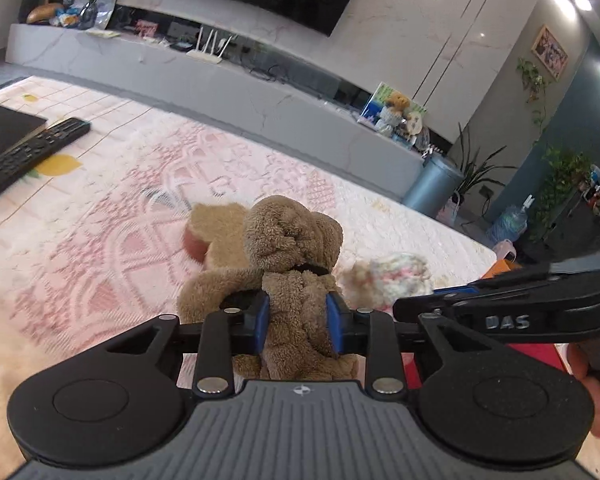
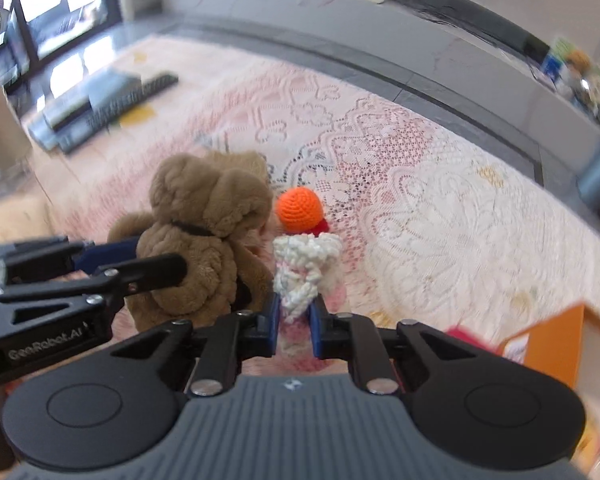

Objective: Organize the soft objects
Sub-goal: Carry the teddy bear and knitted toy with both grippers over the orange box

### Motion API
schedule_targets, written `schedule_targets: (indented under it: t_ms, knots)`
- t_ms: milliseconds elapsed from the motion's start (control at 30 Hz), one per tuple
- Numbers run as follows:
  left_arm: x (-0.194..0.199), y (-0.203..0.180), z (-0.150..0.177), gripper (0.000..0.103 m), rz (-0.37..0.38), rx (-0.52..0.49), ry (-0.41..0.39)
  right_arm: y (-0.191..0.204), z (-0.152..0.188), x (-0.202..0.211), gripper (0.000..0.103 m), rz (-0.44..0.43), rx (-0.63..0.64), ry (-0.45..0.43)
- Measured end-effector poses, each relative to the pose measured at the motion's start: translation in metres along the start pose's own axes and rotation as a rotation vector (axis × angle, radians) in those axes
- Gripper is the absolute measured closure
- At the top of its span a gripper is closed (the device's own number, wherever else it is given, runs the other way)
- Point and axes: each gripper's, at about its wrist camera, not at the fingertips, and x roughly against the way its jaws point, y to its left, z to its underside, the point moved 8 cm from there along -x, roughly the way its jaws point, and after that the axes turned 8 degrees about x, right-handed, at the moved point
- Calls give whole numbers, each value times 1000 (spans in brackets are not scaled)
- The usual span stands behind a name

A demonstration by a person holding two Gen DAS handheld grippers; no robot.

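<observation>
The brown teddy bear (image 1: 296, 280) is pinched at its body by the left tool (image 1: 298, 322), jaws narrowed. The crocheted doll (image 2: 302, 268) is clamped by the right tool (image 2: 296, 328), above the lace-covered counter (image 2: 420, 208).

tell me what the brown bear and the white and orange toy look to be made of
Brown bear: plush, probably synthetic pile; its fuzzy, clumped nap shows where the left tool squeezes it.
White and orange toy: crocheted yarn, matte; stitch rows show on the orange ball, loopy chunky yarn on the white part in the right tool.
</observation>
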Motion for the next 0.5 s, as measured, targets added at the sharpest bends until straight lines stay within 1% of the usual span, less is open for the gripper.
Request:
schedule_targets:
  t_ms: [67,133,300,400,500]
  knots:
    - [9,1,3,70,17,11,14,11,4,12,89,-38,-52,-33]
    - [21,3,5,70,28,23,10,22,9,25,89,-64,-93,-76]
    - [50,7,6,70,10,43,-34,36,27,59,89,-31,-179,-185]
    - [62,3,7,70,38,41,-48,38,41,81,89,-13,-231,-249]
    - [74,-11,8,70,56,7,-65,39,53,102,89,-2,-263,-313]
